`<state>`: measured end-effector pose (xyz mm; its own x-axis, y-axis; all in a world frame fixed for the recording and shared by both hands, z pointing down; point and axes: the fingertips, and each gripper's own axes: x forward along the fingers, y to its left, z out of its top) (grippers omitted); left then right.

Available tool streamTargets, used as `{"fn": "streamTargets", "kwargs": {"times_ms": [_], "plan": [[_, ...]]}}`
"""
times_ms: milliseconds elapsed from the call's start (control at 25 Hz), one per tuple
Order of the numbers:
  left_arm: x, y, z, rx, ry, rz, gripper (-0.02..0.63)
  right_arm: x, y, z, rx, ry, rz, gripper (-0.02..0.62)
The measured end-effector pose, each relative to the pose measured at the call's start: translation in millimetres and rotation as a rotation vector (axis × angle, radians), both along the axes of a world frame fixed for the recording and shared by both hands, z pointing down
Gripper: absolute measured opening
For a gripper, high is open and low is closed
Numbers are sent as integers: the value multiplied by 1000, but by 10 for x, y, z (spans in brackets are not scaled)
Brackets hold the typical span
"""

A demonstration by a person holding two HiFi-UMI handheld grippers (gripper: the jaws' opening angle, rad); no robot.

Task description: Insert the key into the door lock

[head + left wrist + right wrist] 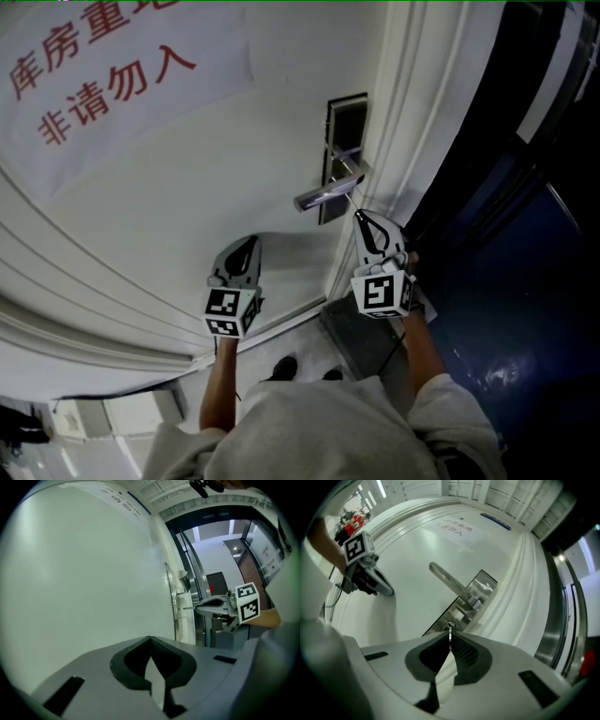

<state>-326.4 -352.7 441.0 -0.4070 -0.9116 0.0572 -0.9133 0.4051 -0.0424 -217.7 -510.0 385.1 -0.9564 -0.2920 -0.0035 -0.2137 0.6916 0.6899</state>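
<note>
Key: the key (pixel 449 632) is a thin metal blade pinched edge-on between the pressed-together jaws of the right gripper (pixel 449 643), pointing level at the door (pixel 187 197).
Done: the key is gripped and lined up, with its tip on the round keyhole (pixel 450 625) near the lower end of the lock plate (pixel 482 588), below the handle (pixel 446 579).
Left to do: most of the blade appears to be outside the lock, so the push home seems only just begun. How deep the tip sits, I cannot tell.
Left gripper: the left gripper (pixel 150 641) has its jaws together with nothing between them. It is close to the bare door panel, well to the side of the lock, and takes no part.
Right gripper view only: it looks straight down the blade to the keyhole, so the alignment can be judged here and nowhere else.
Left gripper view only: it sees the lock plate edge-on and shows bare blade bridging from the right gripper's tips to the plate.
Head view only: it shows both grippers at once, the open door edge to the right, and the paper sign (pixel 103 84) with red characters above. The key itself is too small to make out there.
</note>
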Motion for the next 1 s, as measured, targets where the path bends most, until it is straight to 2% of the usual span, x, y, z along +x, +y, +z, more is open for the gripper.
{"fn": "streamTargets", "kwargs": {"times_ms": [200, 320, 400, 520, 1000], "plan": [[2, -41, -39, 11, 5, 14, 17, -15, -18, 45, 326, 117, 49, 30], [12, -72, -43, 7, 4, 22, 17, -35, -24, 81, 462, 164, 57, 29], [19, -93, -41, 3, 2, 26, 17, -52, -25, 89, 519, 180, 55, 30], [22, -106, -30, 2, 4, 28, 17, -74, -19, 86, 548, 187, 46, 31], [5, -79, 14, 3, 13, 16, 17, -183, -45, 92, 559, 199, 22, 29]]}}
